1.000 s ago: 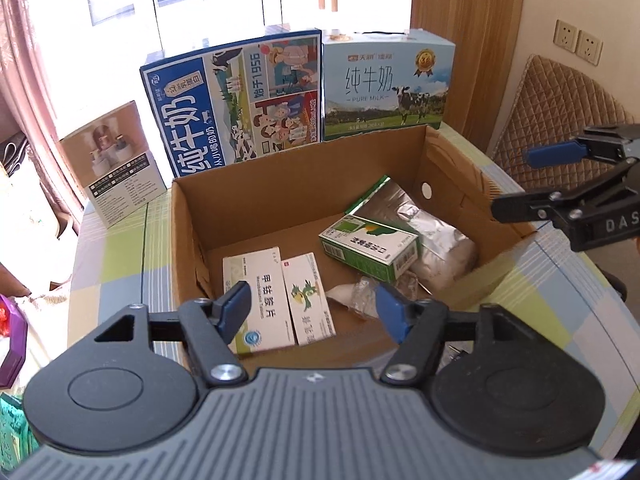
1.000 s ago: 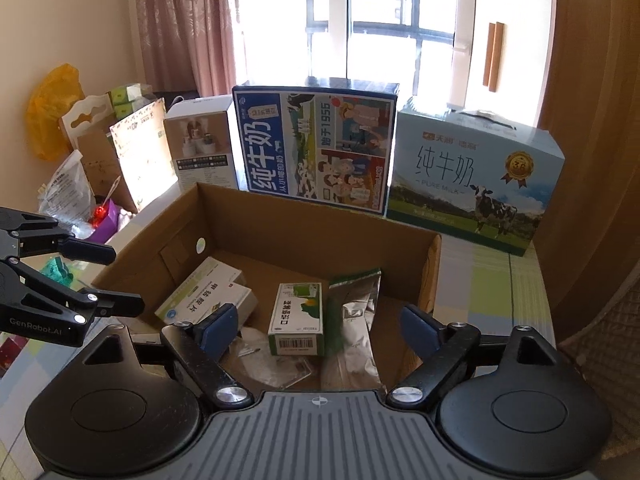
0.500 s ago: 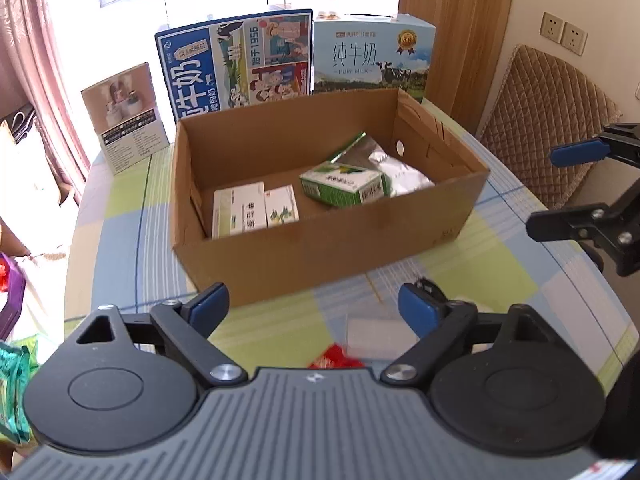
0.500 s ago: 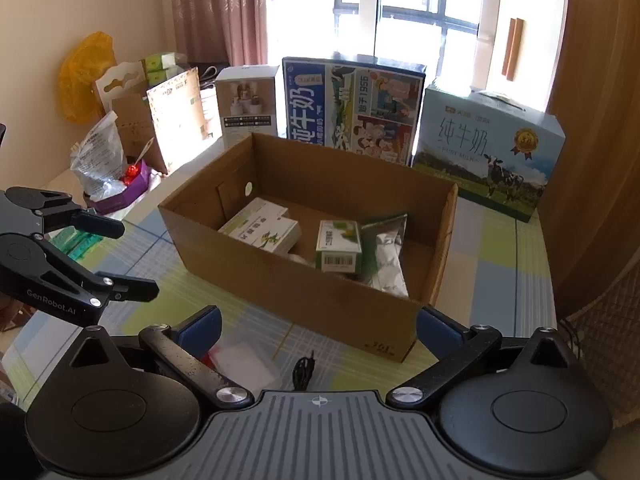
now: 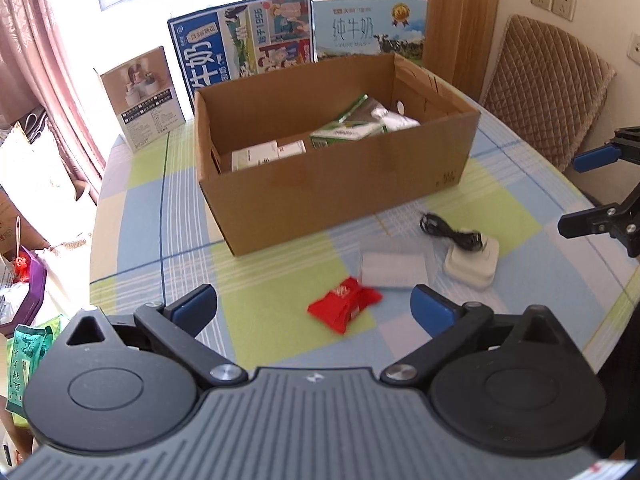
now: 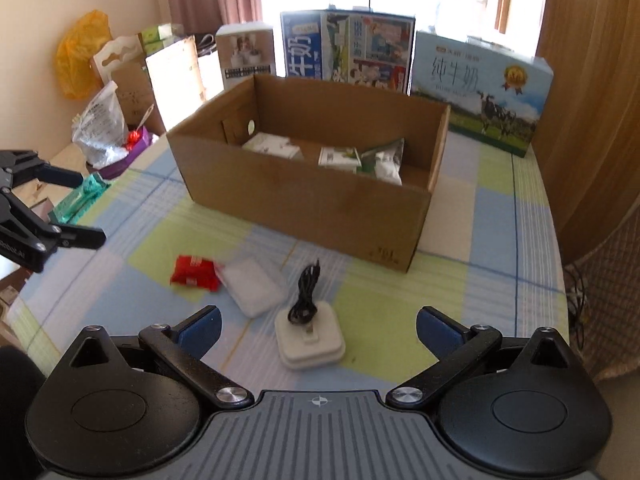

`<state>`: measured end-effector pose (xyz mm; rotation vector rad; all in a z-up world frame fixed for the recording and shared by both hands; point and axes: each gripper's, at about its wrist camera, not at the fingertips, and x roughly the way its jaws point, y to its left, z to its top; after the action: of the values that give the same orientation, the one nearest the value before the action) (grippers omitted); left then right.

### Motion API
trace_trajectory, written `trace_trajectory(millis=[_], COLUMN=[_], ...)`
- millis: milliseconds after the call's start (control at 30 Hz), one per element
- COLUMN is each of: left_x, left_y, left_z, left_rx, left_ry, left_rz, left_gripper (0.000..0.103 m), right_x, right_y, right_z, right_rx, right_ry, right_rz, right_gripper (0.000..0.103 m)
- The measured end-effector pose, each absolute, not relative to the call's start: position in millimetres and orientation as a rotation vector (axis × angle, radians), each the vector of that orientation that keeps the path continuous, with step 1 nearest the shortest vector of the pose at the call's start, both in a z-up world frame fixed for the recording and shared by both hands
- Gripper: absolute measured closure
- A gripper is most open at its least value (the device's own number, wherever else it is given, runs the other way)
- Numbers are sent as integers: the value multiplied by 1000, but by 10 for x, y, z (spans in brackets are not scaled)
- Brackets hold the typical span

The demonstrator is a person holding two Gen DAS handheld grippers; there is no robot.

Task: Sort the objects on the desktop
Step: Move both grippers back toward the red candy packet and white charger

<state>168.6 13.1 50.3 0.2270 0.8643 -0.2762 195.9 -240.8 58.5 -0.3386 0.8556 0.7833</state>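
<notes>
An open cardboard box stands on the checked tablecloth and holds medicine boxes and a silver pouch. In front of it lie a red packet, a white flat pack and a white charger with a black cable. My left gripper is open and empty above the red packet. My right gripper is open and empty above the charger.
Milk cartons and a small white box stand behind the cardboard box. A quilted chair is at the right. Bags and clutter sit off the table's left edge.
Both grippers have pulled back and up from over the box. The red packet, white pack and charger on the table have come into view. Both stay open.
</notes>
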Motion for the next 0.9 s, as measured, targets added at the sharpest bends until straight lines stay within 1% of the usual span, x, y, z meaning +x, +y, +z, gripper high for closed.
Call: trace_trajectory(millis=[467,900], left_x=[1464,1682], left_y=[44,-51], left_z=[-38,-335], left_rx=[440,579], left_ry=[953,1000], left_rz=[-411,-533], left_gripper=[2,2], right_x=[1757,1978], right_y=[-2525,-2430], right_z=[210,-58], right_rx=[-392,-448], right_ry=[902,934], right_rz=[820,927], right_gripper=[2,2])
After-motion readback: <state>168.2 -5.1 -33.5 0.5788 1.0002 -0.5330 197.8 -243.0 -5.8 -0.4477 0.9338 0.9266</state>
